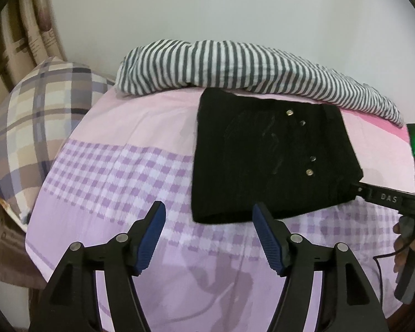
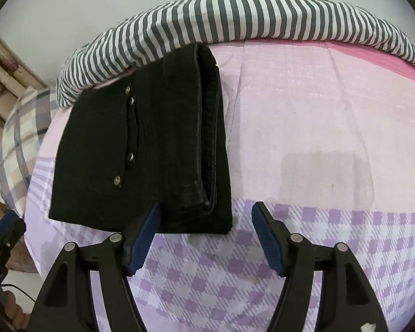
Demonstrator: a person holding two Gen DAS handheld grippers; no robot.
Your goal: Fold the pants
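Black pants (image 2: 130, 149) lie folded in a compact stack on the bed (image 2: 304, 127), far edge against the striped cloth (image 2: 207, 19) — looks done. My left gripper (image 1: 207, 215) & right gripper (image 2: 204, 215) both spread wide, holding nothing, hanging just short of the near edge.

Even soft light, fisheye-warped edges

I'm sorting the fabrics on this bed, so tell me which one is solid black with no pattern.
The folded pants. The bundle behind them is grey-and-white striped, the pillow is plaid, and the sheet beneath is pink and purple check.
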